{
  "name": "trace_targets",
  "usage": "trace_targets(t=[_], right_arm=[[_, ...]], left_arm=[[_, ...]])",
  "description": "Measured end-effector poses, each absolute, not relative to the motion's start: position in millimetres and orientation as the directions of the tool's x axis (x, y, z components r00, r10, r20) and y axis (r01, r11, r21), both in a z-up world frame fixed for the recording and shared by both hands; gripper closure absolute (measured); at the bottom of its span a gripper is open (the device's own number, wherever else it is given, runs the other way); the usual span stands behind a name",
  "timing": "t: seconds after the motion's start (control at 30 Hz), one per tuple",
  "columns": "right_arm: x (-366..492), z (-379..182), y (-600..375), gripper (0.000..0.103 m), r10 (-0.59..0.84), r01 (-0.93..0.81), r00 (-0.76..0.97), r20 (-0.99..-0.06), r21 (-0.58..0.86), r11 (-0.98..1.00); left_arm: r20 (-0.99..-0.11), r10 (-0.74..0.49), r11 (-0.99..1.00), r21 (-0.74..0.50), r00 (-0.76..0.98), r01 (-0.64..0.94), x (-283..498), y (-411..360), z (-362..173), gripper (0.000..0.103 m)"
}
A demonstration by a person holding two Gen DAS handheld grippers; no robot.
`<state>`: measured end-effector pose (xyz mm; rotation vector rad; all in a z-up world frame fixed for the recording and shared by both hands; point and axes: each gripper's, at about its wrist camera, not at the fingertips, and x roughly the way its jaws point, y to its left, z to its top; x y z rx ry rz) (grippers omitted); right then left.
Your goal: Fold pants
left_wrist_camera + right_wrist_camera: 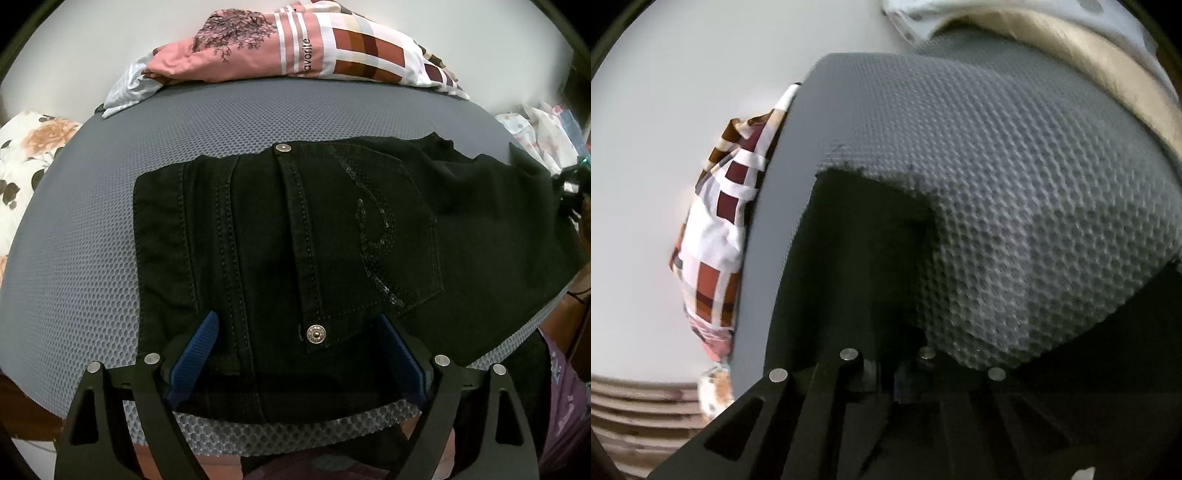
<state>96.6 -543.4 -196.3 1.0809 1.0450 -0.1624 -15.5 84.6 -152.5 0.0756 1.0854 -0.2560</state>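
Observation:
Black jeans (332, 240) lie folded on a grey mesh mattress (92, 240), back pocket and rivets up. My left gripper (299, 332) is open, its blue pads (199, 343) spread over the near edge of the jeans, holding nothing. In the right wrist view my right gripper (892, 365) has its jaws close together on black jeans fabric (857, 251), which drapes up over the fingers and hides the tips. The mattress (1015, 221) fills that view behind the cloth.
A pink and checked pillow (295, 44) lies at the mattress's far edge and also shows in the right wrist view (716, 229). A floral cushion (26, 158) sits at the left. Light clothes (543, 133) lie at the far right. A beige blanket (1089, 55) lies beyond the mattress.

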Motion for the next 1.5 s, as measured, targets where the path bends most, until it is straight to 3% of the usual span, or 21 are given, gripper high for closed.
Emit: trace_targets(t=[0.13, 0.23, 0.33, 0.53, 0.67, 1.1, 1.5], right_arm=[[71, -136, -538, 0.098, 0.374, 0.386, 0.74, -0.558, 0.809, 0.444], [35, -80, -530, 0.098, 0.342, 0.253, 0.816, -0.466, 0.82, 0.513], [-3, -71, -538, 0.098, 0.292, 0.276, 0.824, -0.485, 0.794, 0.541], [-42, -163, -577, 0.098, 0.27, 0.493, 0.737, -0.62, 0.766, 0.413], [-68, -200, -586, 0.098, 0.258, 0.548, 0.743, -0.618, 0.782, 0.296], [-94, -218, -594, 0.099, 0.274, 0.543, 0.767, -0.58, 0.814, 0.205], [-110, -200, -597, 0.099, 0.252, 0.535, 0.775, -0.579, 0.815, 0.224]], left_arm=[[-0.884, -0.175, 0.967, -0.072, 0.433, 0.245, -14, 86, -152, 0.016], [-0.881, -0.177, 0.967, -0.074, 0.439, 0.242, -14, 86, -152, 0.016], [-0.876, -0.178, 0.967, -0.072, 0.449, 0.243, -15, 86, -154, 0.014], [-0.873, -0.168, 0.966, -0.052, 0.459, 0.254, -17, 81, -156, 0.01], [-0.873, -0.168, 0.967, -0.055, 0.458, 0.249, -17, 80, -156, 0.01], [-0.872, -0.173, 0.963, -0.052, 0.458, 0.265, -18, 80, -156, 0.01], [-0.874, -0.175, 0.961, -0.05, 0.454, 0.273, -18, 80, -156, 0.01]])
